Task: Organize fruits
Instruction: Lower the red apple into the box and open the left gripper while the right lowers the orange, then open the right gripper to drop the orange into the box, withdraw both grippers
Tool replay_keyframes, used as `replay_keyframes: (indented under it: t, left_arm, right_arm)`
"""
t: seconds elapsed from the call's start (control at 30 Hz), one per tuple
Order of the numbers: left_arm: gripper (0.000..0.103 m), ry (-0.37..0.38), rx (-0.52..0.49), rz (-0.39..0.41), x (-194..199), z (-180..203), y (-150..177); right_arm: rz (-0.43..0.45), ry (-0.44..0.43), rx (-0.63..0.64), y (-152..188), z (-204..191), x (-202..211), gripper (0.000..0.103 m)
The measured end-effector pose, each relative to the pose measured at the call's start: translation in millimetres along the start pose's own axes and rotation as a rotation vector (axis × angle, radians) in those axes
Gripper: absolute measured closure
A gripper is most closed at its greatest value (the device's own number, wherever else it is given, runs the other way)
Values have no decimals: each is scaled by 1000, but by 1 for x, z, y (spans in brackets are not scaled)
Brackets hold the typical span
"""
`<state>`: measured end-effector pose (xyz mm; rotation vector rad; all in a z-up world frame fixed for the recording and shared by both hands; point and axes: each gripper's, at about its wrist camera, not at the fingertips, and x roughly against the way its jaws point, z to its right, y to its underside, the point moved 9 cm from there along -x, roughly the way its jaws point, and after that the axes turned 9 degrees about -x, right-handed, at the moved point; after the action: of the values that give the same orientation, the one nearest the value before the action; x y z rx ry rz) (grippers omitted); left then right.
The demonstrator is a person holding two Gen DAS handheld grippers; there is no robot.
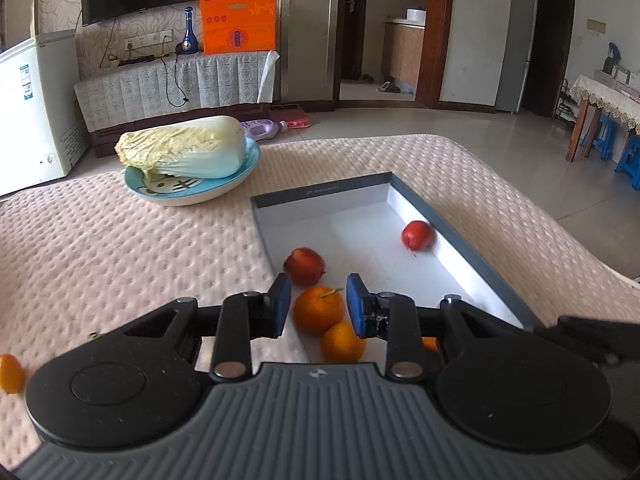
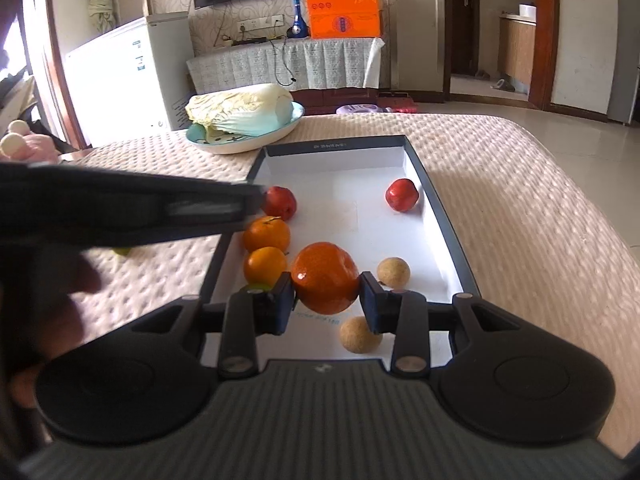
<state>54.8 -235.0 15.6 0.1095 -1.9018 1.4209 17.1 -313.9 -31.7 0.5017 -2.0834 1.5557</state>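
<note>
right gripper [image 2: 327, 300]: closed on a large orange [image 2: 325, 277], pads pressing its left and right sides, held above the near end of the box [image 2: 448, 216].
left gripper [image 1: 319, 304]: empty, with the pads narrowly apart, hovering over the box's near left corner; the two oranges seen between its pads lie in the box below, not gripped.
fruit in box: red apple [image 2: 280, 202] and two smaller oranges [image 2: 267, 234] along the left wall, second red apple [image 2: 402, 195] by the far right wall, two tan round fruits [image 2: 394, 272] near the held orange.
fruit still out: one orange [image 1: 10, 373] on the quilted bed cover [image 1: 120, 248], far left.
risk, drop: the held orange is round; released from height it could bounce, roll, and knock the tan fruits.
risk, collision: both grippers crowd the near left of the box, so a careless move may clash them or nudge the low box wall.
risk, bystander: napa cabbage [image 1: 184, 148] on its plate [image 1: 248, 170] sits beside the far left corner; a wide sweep could bump it.
</note>
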Motion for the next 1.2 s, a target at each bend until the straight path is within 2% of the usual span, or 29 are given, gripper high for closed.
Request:
replay_keyframes:
  t: [0.1,0.17,0.27,0.37,0.63,0.83,0.93,0.97,1.2]
  left_arm:
    - [68,-28,-15,7,19,-10,9]
    - [68,-36,14,5,26,-19,17]
    - [68,-43,56,-9,28,-26,34]
    - [68,-53,48,-40,23,-28,47]
    - [68,-14,15,-6,28,-12,45]
    - [68,20,-14,4,28,3,44]
    - [68,22,-20,1,26,6,45]
    - [68,22,-22,1,26,6,45]
    - [68,16,-21,0,26,2,46]
  right_arm:
    - [-13,18,-25,1,6,-7,64]
    - [-19,22,-47,2,10,-9,64]
    - [-19,29,-56,3,11,-9,64]
    - [-16,29,-57,3,9,-8,64]
    - [-12,28,-46,3,-1,-11,64]
    - [-3,53,-64,1,8,-9,64]
    - [25,81,-64,-1,11,-6,63]
    - [36,88,-66,-3,12,-5,59]
    - [128,67,-89,-15,13,8,57]
